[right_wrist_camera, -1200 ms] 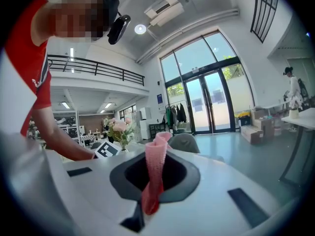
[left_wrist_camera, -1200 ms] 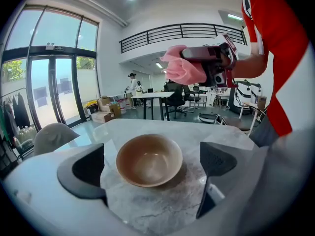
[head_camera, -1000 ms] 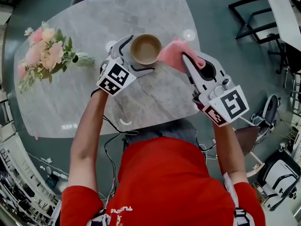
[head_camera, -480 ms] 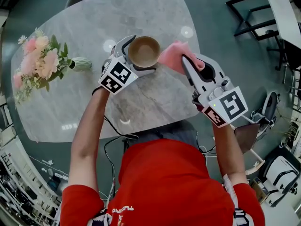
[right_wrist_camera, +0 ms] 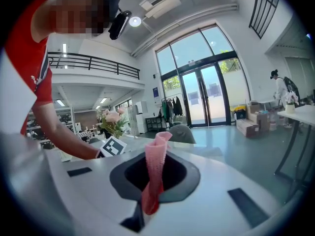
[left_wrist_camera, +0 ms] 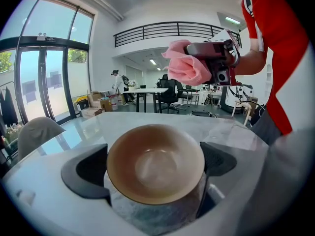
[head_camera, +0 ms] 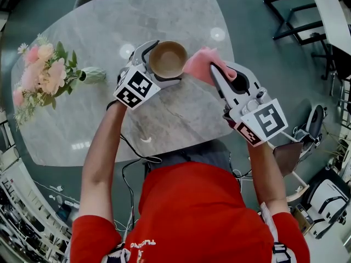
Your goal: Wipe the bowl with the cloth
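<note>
Step in hand: the approach before wiping. Bowl and cloth are each gripped but have not met, so no wiping has begun, by my reading.
Left gripper [head_camera: 164,62]: jaws spread wide and pressed against the two sides of the bowl [left_wrist_camera: 155,162], one pad at its 9 o'clock and the other at its 3 o'clock in the left gripper view.
Bowl: tan, empty, with its mouth open to the head camera. It sits over the far middle of the marble table [head_camera: 82,119]. Whether it rests on the top or is held just above it is hard to tell.
Right gripper [head_camera: 220,70]: jaws nearly closed, pinching the pink cloth [head_camera: 200,63], which bunches out past the tips.
Cloth position: at the bowl's 3 o'clock in the head view, just beside the rim and apart from it.
Other things: a bunch of flowers [head_camera: 41,73] lies well off at the bowl's 9 o'clock, out of the way.
Next move: carry the cloth toward 9 o'clock, over the rim and down into the bowl, with the loose bunch leading rather than the hard tips.
Demand on the left: a firm hold, so the bowl does not turn or slide under the rubbing.
</note>
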### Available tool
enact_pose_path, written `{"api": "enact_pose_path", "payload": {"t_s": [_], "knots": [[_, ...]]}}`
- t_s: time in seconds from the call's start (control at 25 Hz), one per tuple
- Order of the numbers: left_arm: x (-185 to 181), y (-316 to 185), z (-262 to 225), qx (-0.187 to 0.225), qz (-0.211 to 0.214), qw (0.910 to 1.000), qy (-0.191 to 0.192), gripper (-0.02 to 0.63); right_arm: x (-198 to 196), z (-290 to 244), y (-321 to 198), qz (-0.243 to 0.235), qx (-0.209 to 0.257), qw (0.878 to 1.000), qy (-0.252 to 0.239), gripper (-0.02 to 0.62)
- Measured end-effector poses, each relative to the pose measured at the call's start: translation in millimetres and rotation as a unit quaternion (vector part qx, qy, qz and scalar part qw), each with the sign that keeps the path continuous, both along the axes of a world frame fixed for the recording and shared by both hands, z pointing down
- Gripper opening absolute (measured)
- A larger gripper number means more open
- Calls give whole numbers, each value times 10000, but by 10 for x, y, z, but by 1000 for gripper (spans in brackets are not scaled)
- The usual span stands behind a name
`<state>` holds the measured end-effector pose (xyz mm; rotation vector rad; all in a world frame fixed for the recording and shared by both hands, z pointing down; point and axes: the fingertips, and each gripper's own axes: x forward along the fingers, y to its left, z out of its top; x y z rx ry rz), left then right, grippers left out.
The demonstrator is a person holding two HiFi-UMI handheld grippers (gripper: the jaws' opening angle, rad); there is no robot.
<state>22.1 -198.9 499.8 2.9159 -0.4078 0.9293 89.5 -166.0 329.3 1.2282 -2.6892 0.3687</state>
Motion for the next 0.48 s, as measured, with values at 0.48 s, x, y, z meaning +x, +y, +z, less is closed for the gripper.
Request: {"api": "enact_pose_path", "payload": {"t_s": [0.48], "knots": [[26,1,-16,30,25,10000,55,581,-326,115,-245,-726,285,9919,1008,8]]}}
